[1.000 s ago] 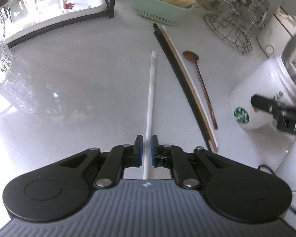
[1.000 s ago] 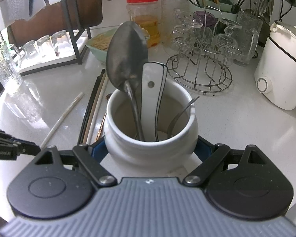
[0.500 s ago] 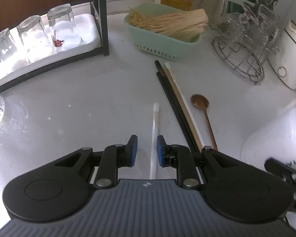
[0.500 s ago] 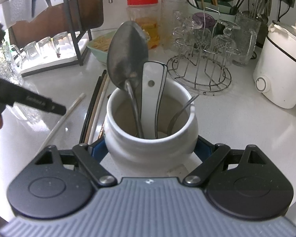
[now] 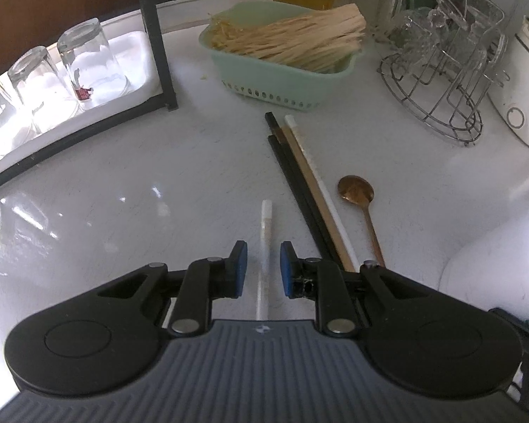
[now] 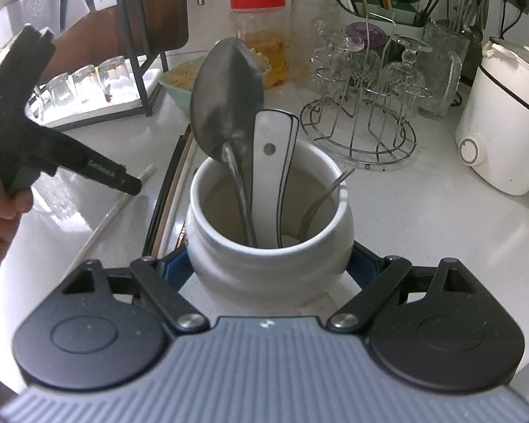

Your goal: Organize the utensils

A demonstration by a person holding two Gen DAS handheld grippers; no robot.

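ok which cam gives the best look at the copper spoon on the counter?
Left wrist. The copper spoon lies in plain sight there, bowl and most of the handle, just right of the chopsticks. In the right wrist view the white mug blocks that spot, so no clear spoon shows.

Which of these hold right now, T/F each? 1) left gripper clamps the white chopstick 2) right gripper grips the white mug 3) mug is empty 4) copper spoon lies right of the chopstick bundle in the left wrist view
1) Left gripper clamps the white chopstick. False: its jaws stand open, with the chopstick lying on the counter between them.
2) Right gripper grips the white mug. True.
3) The mug is empty. False: it holds a metal spoon, a white ceramic spoon and a fork.
4) The copper spoon lies right of the chopstick bundle. True.
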